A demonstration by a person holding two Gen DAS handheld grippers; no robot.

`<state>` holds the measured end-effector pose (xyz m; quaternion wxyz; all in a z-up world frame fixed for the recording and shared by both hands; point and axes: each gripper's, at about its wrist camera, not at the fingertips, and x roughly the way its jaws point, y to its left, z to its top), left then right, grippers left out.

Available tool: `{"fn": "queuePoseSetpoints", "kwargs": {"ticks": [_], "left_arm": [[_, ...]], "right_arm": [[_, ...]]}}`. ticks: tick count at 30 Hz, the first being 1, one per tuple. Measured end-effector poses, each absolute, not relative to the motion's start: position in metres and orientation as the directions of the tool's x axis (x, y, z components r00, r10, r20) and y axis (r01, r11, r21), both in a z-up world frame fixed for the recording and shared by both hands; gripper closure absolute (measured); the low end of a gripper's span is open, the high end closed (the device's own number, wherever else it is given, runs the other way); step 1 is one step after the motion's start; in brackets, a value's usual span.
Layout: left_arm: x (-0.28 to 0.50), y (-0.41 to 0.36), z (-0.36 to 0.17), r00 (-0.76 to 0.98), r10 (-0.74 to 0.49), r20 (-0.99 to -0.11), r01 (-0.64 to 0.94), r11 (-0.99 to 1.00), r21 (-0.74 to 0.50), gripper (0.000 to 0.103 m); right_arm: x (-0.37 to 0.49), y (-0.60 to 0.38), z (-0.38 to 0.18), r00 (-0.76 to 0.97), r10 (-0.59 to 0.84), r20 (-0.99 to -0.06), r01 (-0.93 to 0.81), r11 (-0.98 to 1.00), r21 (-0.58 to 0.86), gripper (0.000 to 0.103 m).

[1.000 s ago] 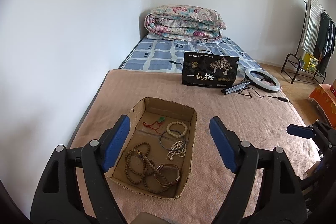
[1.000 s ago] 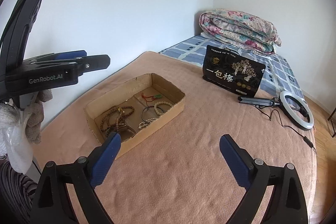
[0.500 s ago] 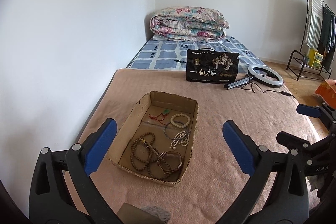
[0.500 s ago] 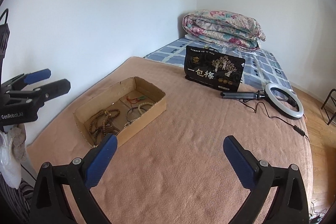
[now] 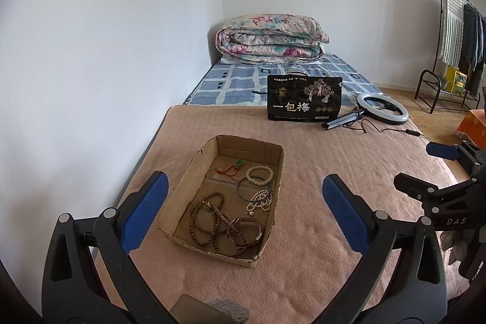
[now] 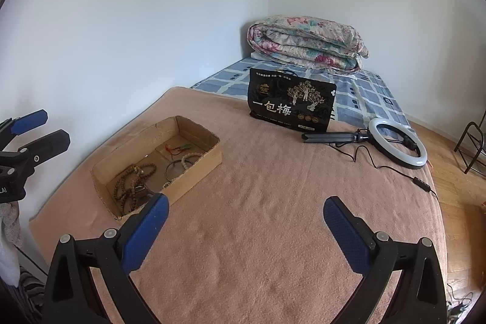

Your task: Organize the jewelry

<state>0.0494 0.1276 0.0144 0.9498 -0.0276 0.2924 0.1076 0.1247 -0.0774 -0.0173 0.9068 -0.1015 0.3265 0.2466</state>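
Observation:
An open cardboard box (image 5: pixel 275 160) (image 6: pixel 199 160) lies on the pink blanket. It holds brown bead strands (image 5: pixel 209 216) (image 6: pixel 130 178), a cream bead bracelet (image 5: pixel 259 173), a dark bangle (image 5: pixel 253 189), a pearl strand (image 5: pixel 259 201), a red cord with a green pendant (image 5: pixel 232 167) and a leather band (image 5: pixel 246 228). My left gripper (image 5: pixel 243 211) is open and empty, held above the box's near end. My right gripper (image 6: pixel 246 225) is open and empty over bare blanket right of the box. Each gripper shows at the edge of the other's view.
A black snack bag (image 5: pixel 303 102) (image 6: pixel 291 105) stands at the blanket's far end. A ring light on a folded tripod (image 5: pixel 381 108) (image 6: pixel 395 141) with its cable lies right of it. A folded floral quilt (image 5: pixel 270 38) sits by the wall. A clothes rack (image 5: pixel 455 35) stands right.
Both grippers have pulled back and up from the box, which now looks smaller and farther. Both stay open and empty. The jewelry has not moved.

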Motion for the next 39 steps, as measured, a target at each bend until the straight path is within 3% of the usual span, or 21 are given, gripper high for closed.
{"fn": "queuePoseSetpoints", "kwargs": {"ticks": [39], "left_arm": [[0.0471, 0.1245, 0.0170, 0.809, 0.190, -0.557, -0.224, 0.975, 0.008, 0.000]], "right_arm": [[0.1262, -0.0826, -0.0242, 0.658, 0.362, -0.660, -0.506, 0.862, -0.032, 0.000]]}}
